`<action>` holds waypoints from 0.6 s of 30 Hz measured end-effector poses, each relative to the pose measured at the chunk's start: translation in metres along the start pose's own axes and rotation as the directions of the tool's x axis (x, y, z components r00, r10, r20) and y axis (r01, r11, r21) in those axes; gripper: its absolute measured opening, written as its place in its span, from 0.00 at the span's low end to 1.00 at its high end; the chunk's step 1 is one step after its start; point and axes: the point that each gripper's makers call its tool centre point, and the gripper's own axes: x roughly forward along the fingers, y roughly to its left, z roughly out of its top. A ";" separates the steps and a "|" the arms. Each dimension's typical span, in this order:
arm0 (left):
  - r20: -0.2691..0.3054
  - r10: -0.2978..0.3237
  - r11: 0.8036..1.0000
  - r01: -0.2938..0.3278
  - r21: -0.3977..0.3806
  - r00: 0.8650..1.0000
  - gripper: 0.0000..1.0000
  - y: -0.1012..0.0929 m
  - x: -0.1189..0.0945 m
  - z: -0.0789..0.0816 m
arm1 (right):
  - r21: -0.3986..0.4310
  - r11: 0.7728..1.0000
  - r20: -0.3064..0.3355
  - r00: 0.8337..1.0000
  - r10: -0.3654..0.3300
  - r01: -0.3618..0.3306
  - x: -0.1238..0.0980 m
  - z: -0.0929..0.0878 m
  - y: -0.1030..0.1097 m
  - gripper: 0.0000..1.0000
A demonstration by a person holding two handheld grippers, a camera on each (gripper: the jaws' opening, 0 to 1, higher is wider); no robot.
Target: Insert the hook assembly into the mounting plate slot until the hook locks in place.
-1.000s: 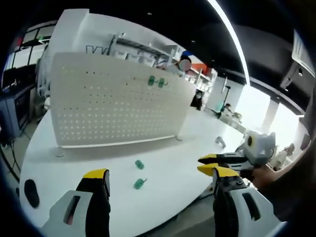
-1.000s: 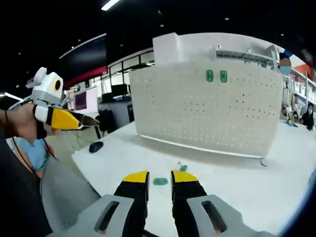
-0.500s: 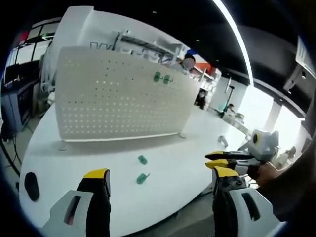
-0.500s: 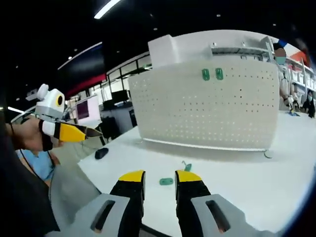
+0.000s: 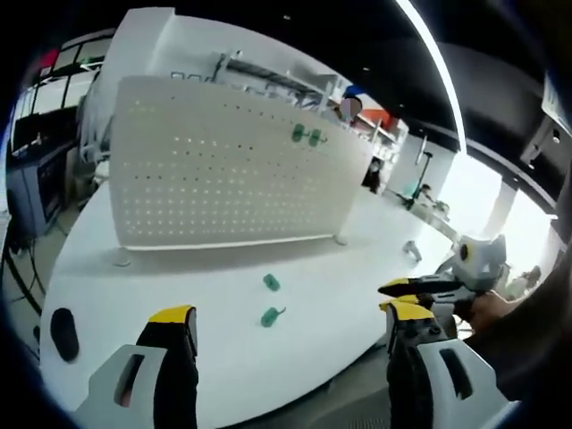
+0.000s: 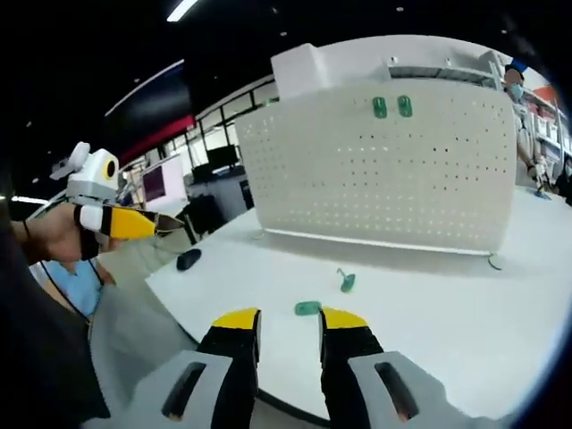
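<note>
The two green hook pieces lying on the white table are too small to tell their shape or which way their hooks face. On the pegboard, the two mounted green pieces are too small to show how they sit in the holes.

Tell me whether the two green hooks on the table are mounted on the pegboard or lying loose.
Lying loose: both green hooks rest on the white table, apart from the pegboard.
</note>
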 end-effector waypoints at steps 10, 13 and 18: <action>-0.020 -0.010 0.999 0.009 -0.030 1.000 0.89 -0.001 0.007 -0.010 | 0.007 1.000 -0.069 0.998 0.006 -0.006 0.006 -0.014 -0.007 0.27; -0.032 -0.007 0.999 0.005 -0.032 0.999 0.89 0.001 0.009 -0.014 | -0.004 1.000 -0.070 0.997 0.011 -0.011 0.011 -0.013 -0.008 0.27; -0.088 -0.031 0.998 0.026 -0.059 0.996 0.88 0.002 0.012 -0.027 | -0.014 0.999 -0.101 0.994 0.037 -0.039 0.023 -0.017 -0.006 0.27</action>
